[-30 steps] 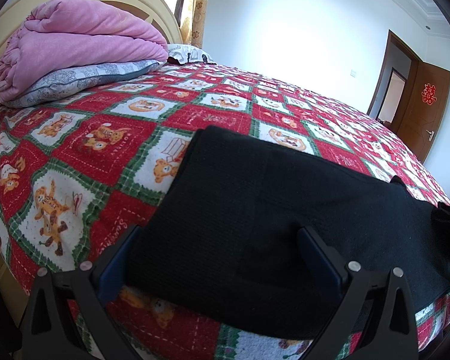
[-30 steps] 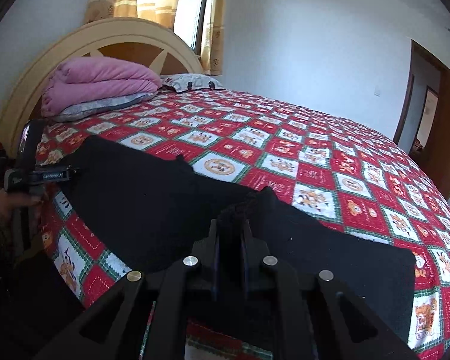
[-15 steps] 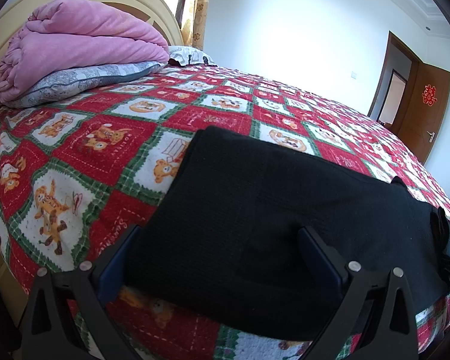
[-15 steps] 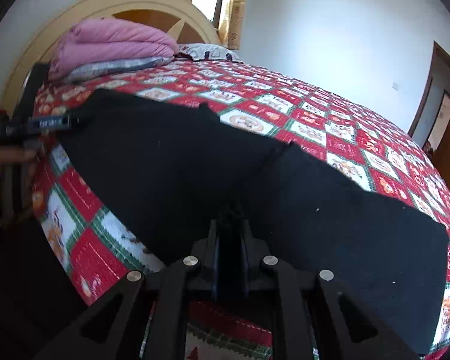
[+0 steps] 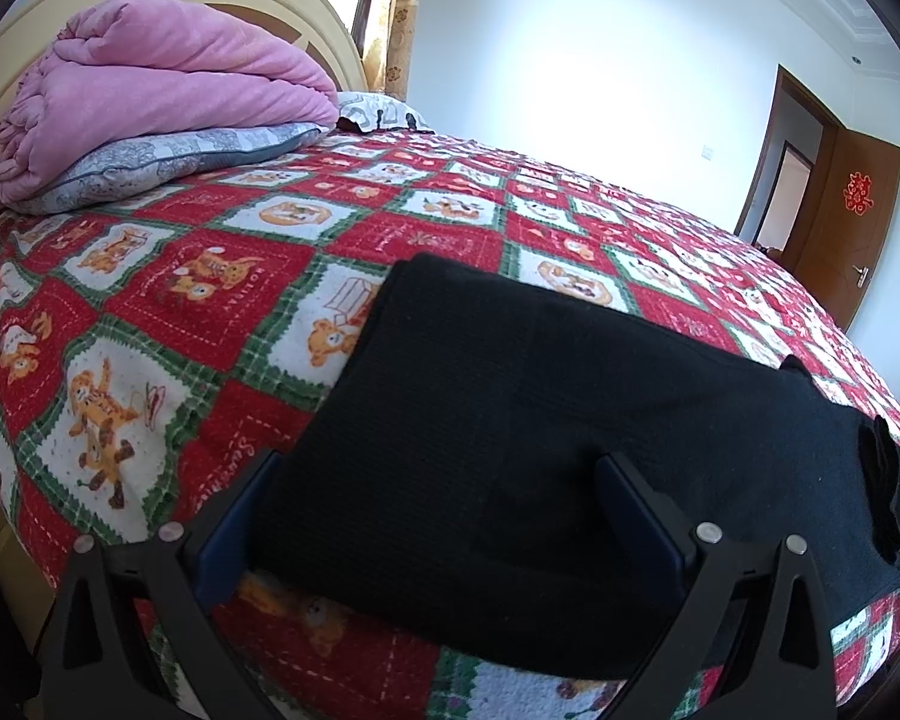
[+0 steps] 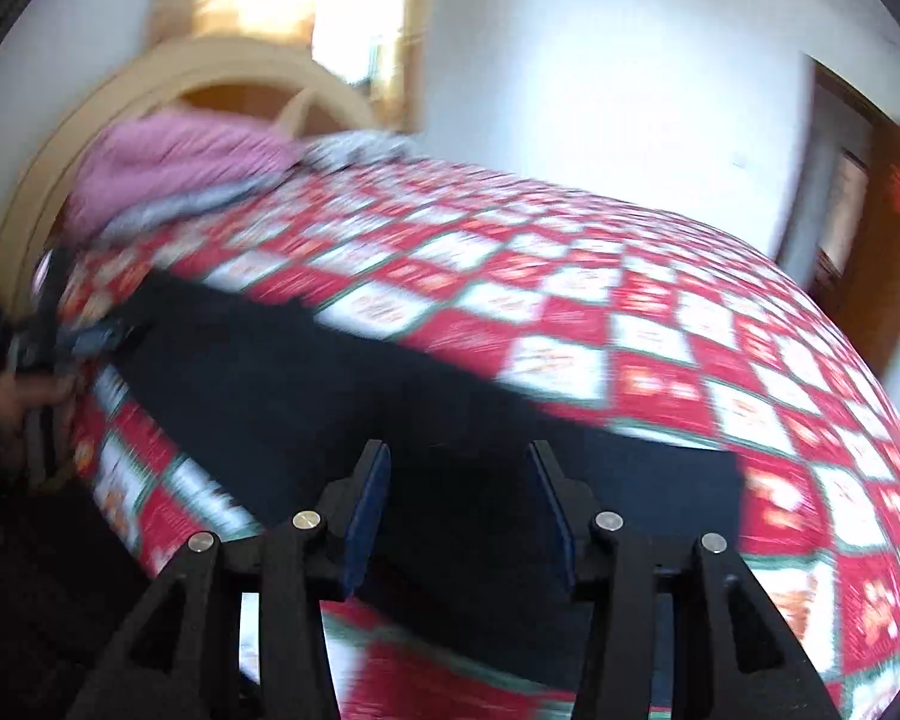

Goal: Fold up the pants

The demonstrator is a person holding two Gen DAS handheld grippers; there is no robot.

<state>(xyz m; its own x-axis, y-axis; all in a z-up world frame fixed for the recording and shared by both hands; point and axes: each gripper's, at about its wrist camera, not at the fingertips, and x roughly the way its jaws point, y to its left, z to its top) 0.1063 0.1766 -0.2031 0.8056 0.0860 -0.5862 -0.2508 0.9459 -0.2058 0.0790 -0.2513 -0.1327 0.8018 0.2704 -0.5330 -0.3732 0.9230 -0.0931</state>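
The black pants (image 5: 510, 432) lie flat along the near edge of the bed, folded lengthwise. They also show in the blurred right wrist view (image 6: 342, 396). My left gripper (image 5: 438, 468) is open, its fingers spread over the pants' left end. My right gripper (image 6: 457, 462) is open over the pants' other end, holding nothing. At the far right of the left wrist view the cloth is bunched in a small fold (image 5: 882, 480).
The bed carries a red, white and green patterned quilt (image 5: 222, 276). A pink folded blanket (image 5: 150, 84) rests on a grey pillow (image 5: 168, 162) by the headboard. A brown door (image 5: 852, 216) stands at the far right. The person's hand holds the left gripper (image 6: 36, 360).
My right gripper was shut on the pants' cloth and has opened and let it go, and its view swings fast. My left gripper has stayed open in place.
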